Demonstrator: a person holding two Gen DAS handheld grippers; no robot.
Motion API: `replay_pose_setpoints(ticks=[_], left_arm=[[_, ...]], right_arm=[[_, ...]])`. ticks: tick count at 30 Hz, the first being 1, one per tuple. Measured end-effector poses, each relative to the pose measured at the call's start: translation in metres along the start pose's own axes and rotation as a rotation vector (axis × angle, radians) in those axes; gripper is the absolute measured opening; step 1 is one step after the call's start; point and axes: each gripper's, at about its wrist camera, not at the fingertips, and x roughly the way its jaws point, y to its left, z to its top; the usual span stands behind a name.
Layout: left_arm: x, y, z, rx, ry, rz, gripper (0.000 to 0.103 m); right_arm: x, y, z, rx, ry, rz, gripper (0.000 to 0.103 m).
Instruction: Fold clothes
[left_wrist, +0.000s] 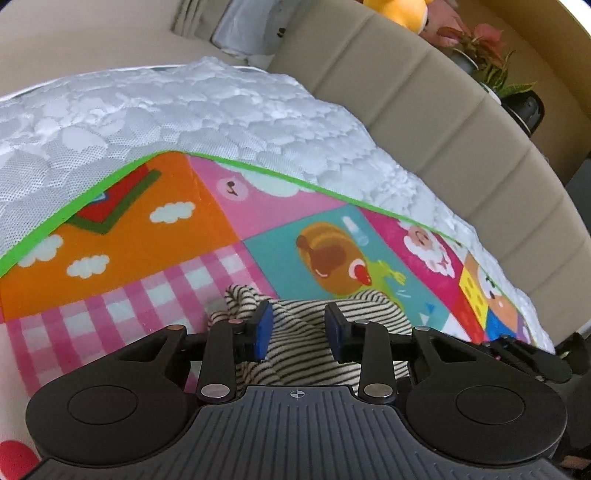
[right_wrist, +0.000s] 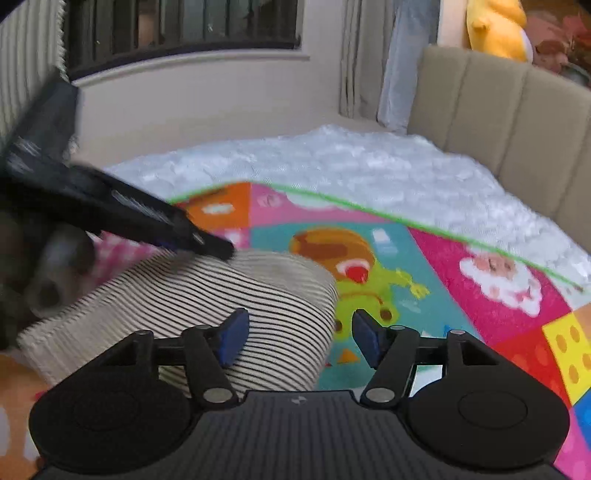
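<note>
Partly between left tongs: striped garment

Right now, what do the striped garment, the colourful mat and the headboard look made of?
Striped garment: soft ribbed knit, matte, drapes in folds. Colourful mat: probably printed foam or vinyl, smooth, faint sheen. Headboard: padded beige upholstery, channelled; fabric or leatherette unclear.

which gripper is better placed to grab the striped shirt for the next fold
Probably left. The left gripper has raised striped shirt fabric between its open jaws, while the right gripper straddles only the shirt's edge.
</note>
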Motion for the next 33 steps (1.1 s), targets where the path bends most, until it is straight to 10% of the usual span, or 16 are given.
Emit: replay_pose_setpoints(ticks=[6, 33], left_arm=[[0.002, 0.005, -0.002, -0.012, -0.005, -0.021, 0.035], [-0.018, 0.000, -0.014, 0.021, -0.058, 0.016, 0.034]], right_arm=[[-0.022, 0.052, -0.005, -0.037, 0.020, 0.267, 0.053], [-0.007, 0.116, -0.037, -0.306, 0.068, 0.017, 0.057]])
